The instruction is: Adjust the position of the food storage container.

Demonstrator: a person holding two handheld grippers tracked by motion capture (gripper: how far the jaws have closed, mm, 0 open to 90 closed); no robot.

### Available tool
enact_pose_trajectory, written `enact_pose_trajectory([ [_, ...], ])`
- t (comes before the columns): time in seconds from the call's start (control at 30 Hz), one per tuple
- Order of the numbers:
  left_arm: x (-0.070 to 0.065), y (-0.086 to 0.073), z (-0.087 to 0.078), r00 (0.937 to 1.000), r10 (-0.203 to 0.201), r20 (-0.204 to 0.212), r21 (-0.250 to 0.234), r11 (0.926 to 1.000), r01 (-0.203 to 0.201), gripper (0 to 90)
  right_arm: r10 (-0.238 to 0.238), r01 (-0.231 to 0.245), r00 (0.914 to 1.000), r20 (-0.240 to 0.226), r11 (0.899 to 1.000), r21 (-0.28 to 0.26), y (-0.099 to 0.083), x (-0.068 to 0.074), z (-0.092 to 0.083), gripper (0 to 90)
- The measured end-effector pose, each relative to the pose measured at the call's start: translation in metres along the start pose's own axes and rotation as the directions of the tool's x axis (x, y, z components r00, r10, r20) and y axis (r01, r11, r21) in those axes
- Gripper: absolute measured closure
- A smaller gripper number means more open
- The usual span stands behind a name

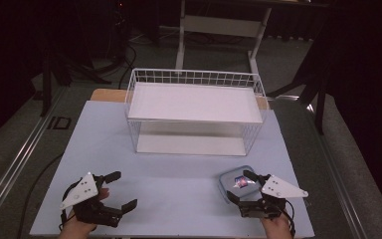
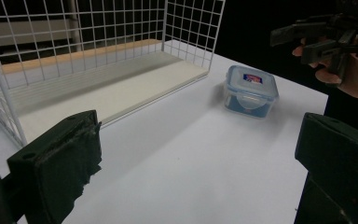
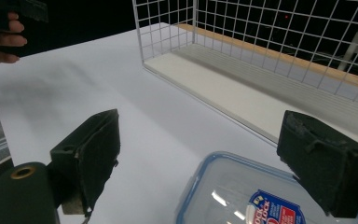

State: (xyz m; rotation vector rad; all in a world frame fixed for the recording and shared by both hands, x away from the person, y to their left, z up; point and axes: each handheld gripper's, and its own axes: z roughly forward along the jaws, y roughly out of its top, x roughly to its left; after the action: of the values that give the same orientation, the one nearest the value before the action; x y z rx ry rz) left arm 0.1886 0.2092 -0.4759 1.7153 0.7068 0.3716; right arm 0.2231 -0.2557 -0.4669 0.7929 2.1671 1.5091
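Jaws of right gripper (image 1: 240, 186) spread wide above container (image 1: 235, 179); left gripper (image 1: 122, 189) agape, empty.

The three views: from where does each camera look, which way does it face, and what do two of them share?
High view: above the near table edge, facing forward and down at the wire basket; both hands with the left tool and right tool.
Left gripper view: rides the left tool, faces the food container and the right tool.
Right gripper view: rides the right tool, over the container.
Shared: basket, container.
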Motion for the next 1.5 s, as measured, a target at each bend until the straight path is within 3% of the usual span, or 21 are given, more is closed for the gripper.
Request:
enact_pose_trajectory([
  [0.2, 0.000, 0.001, -0.001, 1.0000, 0.001, -0.005, -0.007, 1.0000, -0.001, 1.3, 0.044, -0.045, 0.9971, -0.062, 0.999, -0.018, 0.010, 0.010, -0.003, 13.2],
  [0.4, -0.002, 0.000, 0.000, 1.0000, -0.002, -0.004, -0.007, 1.0000, 0.002, 1.3, 0.069, -0.072, 0.9935, -0.090, 0.997, -0.036, 0.026, 0.011, -0.009, 13.3],
  [0.5, -0.002, 0.000, 0.001, 1.0000, 0.003, -0.002, 0.000, 1.0000, -0.003, 1.3, 0.077, -0.082, 0.9932, -0.087, 0.995, -0.051, 0.036, 0.005, -0.010, 13.2],
  [0.6, -0.003, -0.001, 0.003, 1.0000, 0.007, 0.007, 0.003, 1.0000, -0.007, 1.3, 0.043, -0.045, 0.9978, -0.052, 0.998, -0.042, 0.049, -0.003, -0.010, 12.1],
  [0.67, -0.003, -0.001, 0.003, 0.9999, 0.007, 0.010, 0.007, 0.9999, -0.007, 1.3, 0.047, -0.051, 0.9964, -0.071, 0.998, -0.047, 0.055, -0.012, -0.009, 12.1],
  [0.77, -0.004, -0.001, 0.004, 0.9999, 0.008, 0.012, 0.010, 0.9999, -0.009, 1.3, 0.050, -0.052, 0.9979, -0.041, 0.998, -0.042, 0.060, -0.020, -0.007, 12.4],
  [0.83, -0.004, -0.001, 0.004, 0.9999, 0.012, 0.012, 0.011, 0.9999, -0.012, 1.3, 0.066, -0.066, 0.9978, -0.011, 0.998, -0.020, 0.062, -0.035, -0.001, 15.3],
  [0.97, -0.005, -0.001, 0.004, 0.9998, 0.016, 0.012, 0.013, 0.9998, -0.016, 1.3, 0.093, -0.093, 0.9955, 0.020, 0.996, 0.001, 0.057, -0.049, 0.002, 27.1],
  [1.0, -0.005, -0.001, 0.004, 0.9998, 0.017, 0.011, 0.014, 0.9998, -0.017, 1.3, 0.104, -0.105, 0.9938, 0.039, 0.994, 0.027, 0.051, -0.058, 0.005, 34.8],
  [1.1, -0.006, -0.001, 0.005, 0.9998, 0.019, 0.010, 0.017, 0.9997, -0.020, 1.3, 0.098, -0.104, 0.9917, 0.083, 0.992, 0.075, 0.038, -0.069, 0.008, 51.1],
  [1.17, -0.006, -0.001, 0.005, 0.9997, 0.021, 0.011, 0.018, 0.9996, -0.021, 1.3, 0.092, -0.102, 0.9905, 0.101, 0.990, 0.096, 0.033, -0.072, 0.009, 56.1],
  [1.2, -0.006, -0.001, 0.005, 0.9997, 0.021, 0.010, 0.021, 0.9996, -0.021, 1.3, 0.087, -0.102, 0.9888, 0.122, 0.986, 0.130, 0.022, -0.078, 0.010, 66.4],
  [1.33, -0.006, -0.001, 0.006, 0.9997, 0.022, 0.011, 0.022, 0.9995, -0.022, 1.3, 0.072, -0.104, 0.9826, 0.171, 0.977, 0.185, 0.006, -0.087, 0.009, 79.7],
  [1.4, -0.006, -0.001, 0.006, 0.9996, 0.025, 0.011, 0.023, 0.9994, -0.025, 1.3, 0.078, -0.120, 0.9756, 0.205, 0.972, 0.204, -0.001, -0.091, 0.007, 87.0],
  [1.5, -0.006, -0.001, 0.006, 0.9996, 0.027, 0.012, 0.024, 0.9993, -0.027, 1.3, 0.080, -0.139, 0.9685, 0.236, 0.959, 0.245, -0.014, -0.094, 0.004, 89.8],
])
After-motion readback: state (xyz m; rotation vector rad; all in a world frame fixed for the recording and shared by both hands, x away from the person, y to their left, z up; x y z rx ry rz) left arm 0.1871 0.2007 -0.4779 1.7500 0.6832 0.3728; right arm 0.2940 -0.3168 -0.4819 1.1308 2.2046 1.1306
